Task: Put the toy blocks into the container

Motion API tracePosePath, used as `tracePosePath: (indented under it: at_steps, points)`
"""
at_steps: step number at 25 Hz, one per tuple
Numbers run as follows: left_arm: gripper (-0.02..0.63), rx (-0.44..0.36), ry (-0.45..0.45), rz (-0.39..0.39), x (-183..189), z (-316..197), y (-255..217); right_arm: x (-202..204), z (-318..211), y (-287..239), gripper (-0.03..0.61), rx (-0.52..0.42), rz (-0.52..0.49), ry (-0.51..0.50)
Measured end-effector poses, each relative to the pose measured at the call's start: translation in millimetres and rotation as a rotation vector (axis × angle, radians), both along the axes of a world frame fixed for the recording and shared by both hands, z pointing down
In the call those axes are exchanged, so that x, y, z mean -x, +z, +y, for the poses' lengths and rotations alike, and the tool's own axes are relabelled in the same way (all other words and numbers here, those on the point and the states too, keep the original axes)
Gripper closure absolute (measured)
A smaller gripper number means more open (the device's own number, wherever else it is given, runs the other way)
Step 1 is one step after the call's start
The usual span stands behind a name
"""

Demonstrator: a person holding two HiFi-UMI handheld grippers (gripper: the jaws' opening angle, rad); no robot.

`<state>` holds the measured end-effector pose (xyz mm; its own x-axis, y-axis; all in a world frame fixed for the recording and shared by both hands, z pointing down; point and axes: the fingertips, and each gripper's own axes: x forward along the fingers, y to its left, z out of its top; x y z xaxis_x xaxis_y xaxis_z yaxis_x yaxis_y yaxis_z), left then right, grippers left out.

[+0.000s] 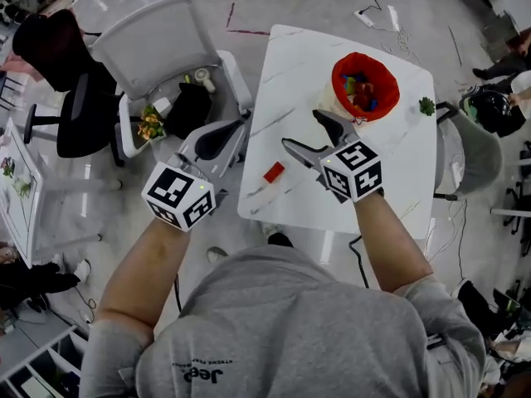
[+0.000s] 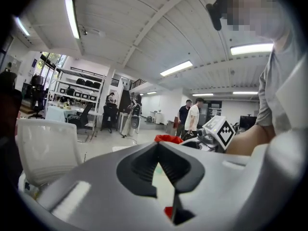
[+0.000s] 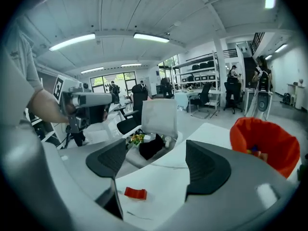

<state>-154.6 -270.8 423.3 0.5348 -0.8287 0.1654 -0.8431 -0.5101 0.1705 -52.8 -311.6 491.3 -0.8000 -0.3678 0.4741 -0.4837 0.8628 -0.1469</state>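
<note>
Clearly red, the rectangular block lies flat.

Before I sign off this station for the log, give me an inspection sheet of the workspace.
Surface: white table, mostly bare.
Job's things: one red block lies loose near the table's left edge; red container at the far side already holds coloured blocks.
Clutter: small green thing at the table's right edge.
Grippers: left hand-held gripper shut, empty; right hand-held gripper open, empty, above the table.
Cables: cable on the floor by the table's near edge.
Surroundings: white chair left of the table with a black bag on it; people at the edges.
</note>
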Motion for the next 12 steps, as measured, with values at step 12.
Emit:
tracePosePath:
  at_steps: [12]
  points:
    - [0.555,0.085,-0.054,0.018,60.4,69.9,46.6,33.7,75.4,145.1,0.209,0.115,0.286,-0.083]
